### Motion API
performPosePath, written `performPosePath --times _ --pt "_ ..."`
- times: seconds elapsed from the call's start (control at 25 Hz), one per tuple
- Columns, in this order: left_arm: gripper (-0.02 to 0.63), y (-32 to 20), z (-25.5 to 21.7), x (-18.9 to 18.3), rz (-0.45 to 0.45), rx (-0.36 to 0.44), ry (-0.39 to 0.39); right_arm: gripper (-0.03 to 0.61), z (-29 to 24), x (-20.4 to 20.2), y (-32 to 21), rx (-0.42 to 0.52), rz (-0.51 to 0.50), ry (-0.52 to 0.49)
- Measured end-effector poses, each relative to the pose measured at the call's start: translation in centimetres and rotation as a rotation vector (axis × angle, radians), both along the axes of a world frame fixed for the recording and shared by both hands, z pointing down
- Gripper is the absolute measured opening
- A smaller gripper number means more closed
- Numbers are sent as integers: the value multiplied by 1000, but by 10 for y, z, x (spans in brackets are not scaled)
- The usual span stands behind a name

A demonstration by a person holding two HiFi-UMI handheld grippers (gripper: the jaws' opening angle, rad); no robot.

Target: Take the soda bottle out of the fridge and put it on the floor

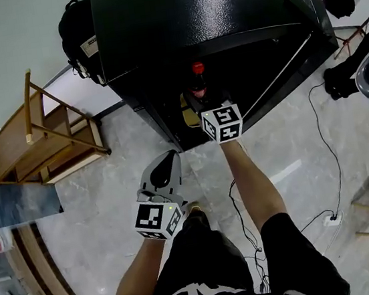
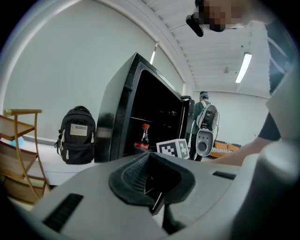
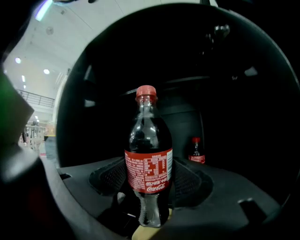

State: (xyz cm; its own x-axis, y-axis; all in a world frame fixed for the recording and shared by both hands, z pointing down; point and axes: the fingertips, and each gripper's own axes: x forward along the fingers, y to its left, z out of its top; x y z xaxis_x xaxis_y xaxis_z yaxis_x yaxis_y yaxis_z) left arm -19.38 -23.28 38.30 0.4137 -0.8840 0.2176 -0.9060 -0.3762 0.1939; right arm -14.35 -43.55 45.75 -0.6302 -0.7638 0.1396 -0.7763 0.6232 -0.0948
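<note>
The soda bottle point(image 3: 148, 168), dark cola with a red cap and red label, stands upright between the jaws of my right gripper point(image 3: 150, 199), whose pads press its sides. From the head view the bottle point(image 1: 198, 81) is at the front of the open black fridge point(image 1: 181, 22), with the right gripper's marker cube point(image 1: 222, 123) just below it. A second small bottle point(image 3: 196, 151) shows deeper inside. My left gripper point(image 1: 165, 167) hangs over the floor, away from the fridge, shut and holding nothing. Its own view shows the bottle point(image 2: 144, 136) in the fridge point(image 2: 117, 117).
The fridge door point(image 1: 304, 33) swings open to the right. A wooden shelf point(image 1: 42, 142) and a black backpack point(image 1: 79, 36) stand left of the fridge. Cables point(image 1: 326, 145) trail over the grey tile floor point(image 1: 294, 162). A person point(image 2: 203, 104) stands far behind.
</note>
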Motion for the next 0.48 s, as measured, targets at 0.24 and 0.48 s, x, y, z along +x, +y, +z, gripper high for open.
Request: performPosePath --times 0.24,0.48 --pt "8 18 -7 22 28 -3 18 310 -34 36 61 40 -3 8" --pt "8 38 -17 54 88 -2 31 310 -55 93 124 36 51 38"
